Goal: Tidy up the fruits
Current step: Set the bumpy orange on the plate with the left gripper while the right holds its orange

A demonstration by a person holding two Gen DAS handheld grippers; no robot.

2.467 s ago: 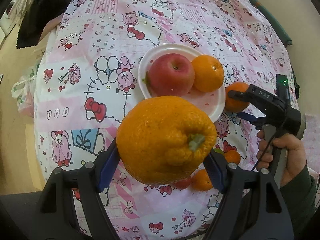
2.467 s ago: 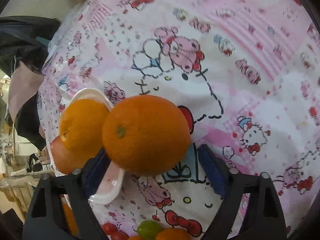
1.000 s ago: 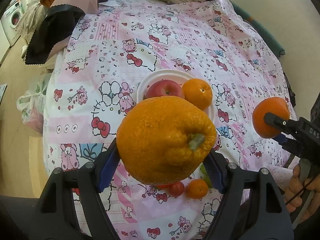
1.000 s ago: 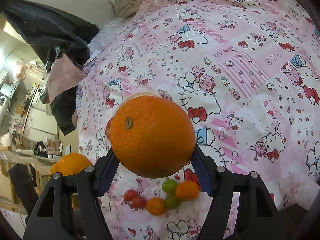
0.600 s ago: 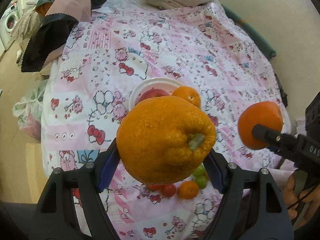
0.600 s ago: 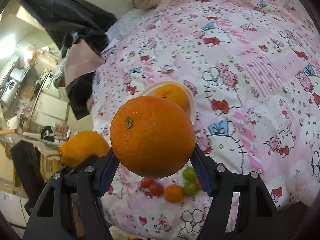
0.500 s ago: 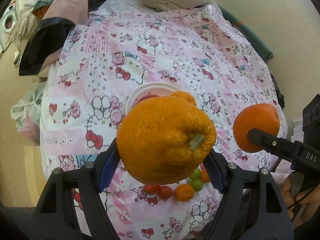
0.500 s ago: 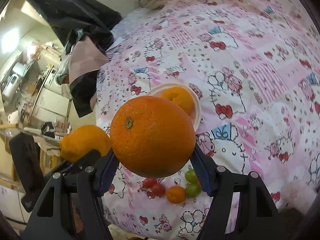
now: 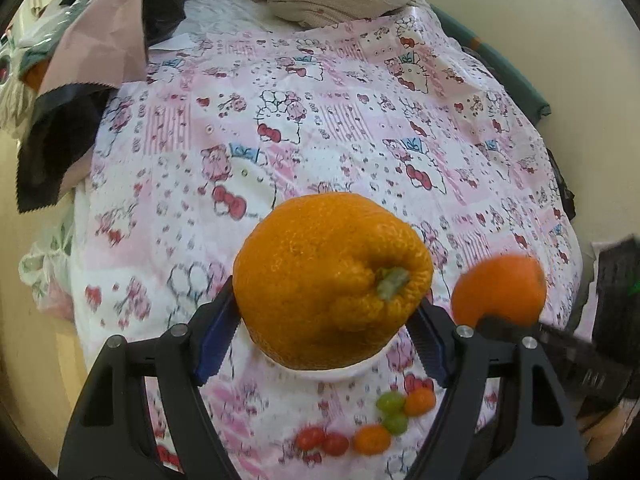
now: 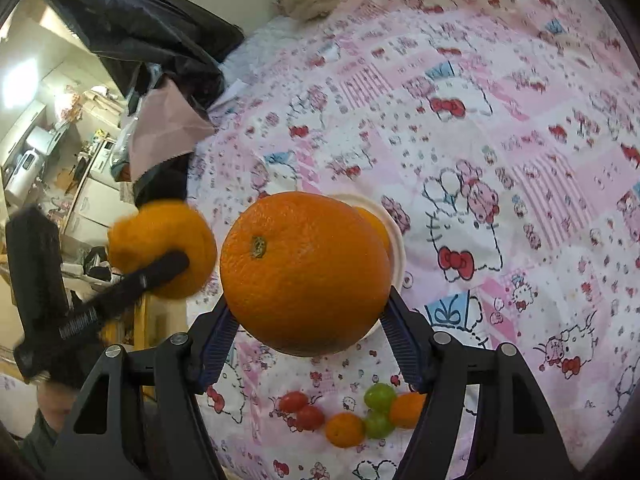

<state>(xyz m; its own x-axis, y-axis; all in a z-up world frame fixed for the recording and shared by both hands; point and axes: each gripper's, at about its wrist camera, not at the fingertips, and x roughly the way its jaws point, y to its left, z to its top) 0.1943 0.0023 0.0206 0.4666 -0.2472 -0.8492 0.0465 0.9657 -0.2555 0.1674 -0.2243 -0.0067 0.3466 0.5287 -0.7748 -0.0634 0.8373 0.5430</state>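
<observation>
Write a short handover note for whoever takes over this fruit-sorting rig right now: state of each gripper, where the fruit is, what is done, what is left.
Left gripper: shut on the bumpy citrus, held above the bedspread.
Right gripper: shut on the smooth orange, also held in the air.
White plate: on the bedspread, mostly hidden behind the held fruit; one orange fruit shows on it.
Small fruits: red, orange and green, lying in a loose row near the bed's front edge.
Done: two large fruits picked up.
Left: probably set both down, then deal with the small fruits.
</observation>
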